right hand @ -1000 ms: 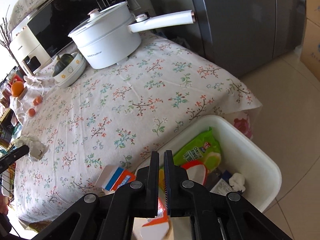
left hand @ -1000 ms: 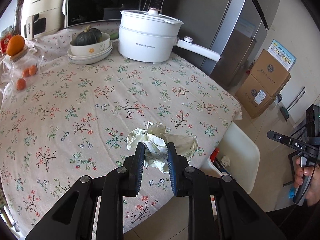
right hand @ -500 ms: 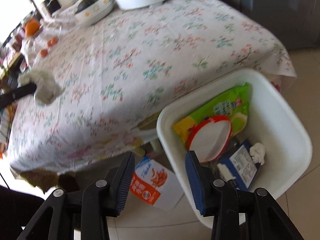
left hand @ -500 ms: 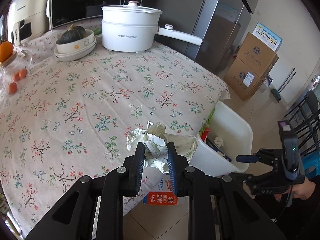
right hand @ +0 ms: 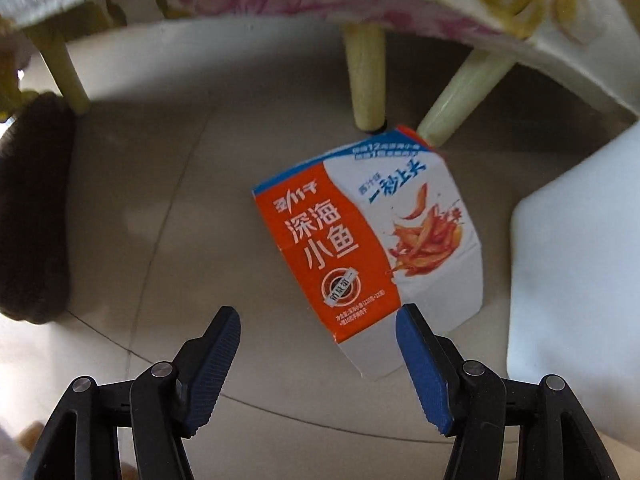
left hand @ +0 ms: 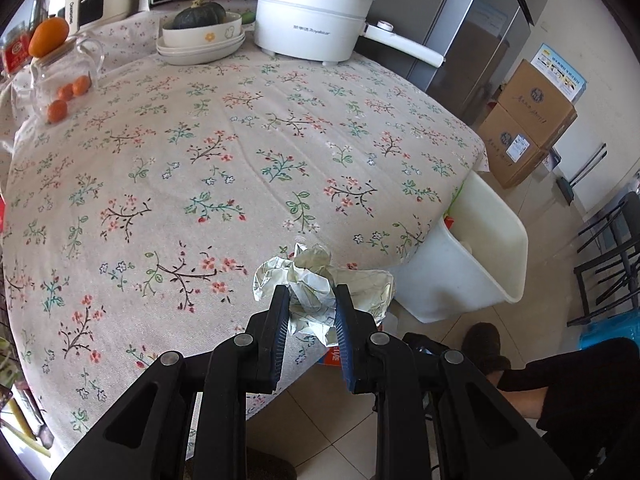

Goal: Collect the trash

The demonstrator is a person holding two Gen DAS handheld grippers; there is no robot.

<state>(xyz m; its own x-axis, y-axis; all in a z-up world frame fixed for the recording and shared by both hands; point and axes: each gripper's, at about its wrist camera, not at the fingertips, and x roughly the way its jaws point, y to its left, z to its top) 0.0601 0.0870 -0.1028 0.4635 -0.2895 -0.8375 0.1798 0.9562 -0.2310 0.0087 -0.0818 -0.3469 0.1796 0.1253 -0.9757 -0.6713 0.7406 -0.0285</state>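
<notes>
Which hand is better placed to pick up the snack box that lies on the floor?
Right. Its gripper points down at the snack box, fingers opening, empty. The left gripper already holds crumpled paper.

Floor left of the snack box (right hand: 368, 248) is bare. Table legs (right hand: 366, 80) stand behind it; white bin (right hand: 576, 280) blocks its right.

Carton (right hand: 368, 252) on floor (right hand: 160, 208) beside bin (right hand: 576, 280)

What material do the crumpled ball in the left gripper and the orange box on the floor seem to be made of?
Crumpled ball: probably paper or thin foil-backed wrap, pale and matte, with sharp creases that keep their shape.
Orange box: likely thin printed cardboard, slightly glossy, lying flat with straight fold lines and a torn-looking edge.
</notes>
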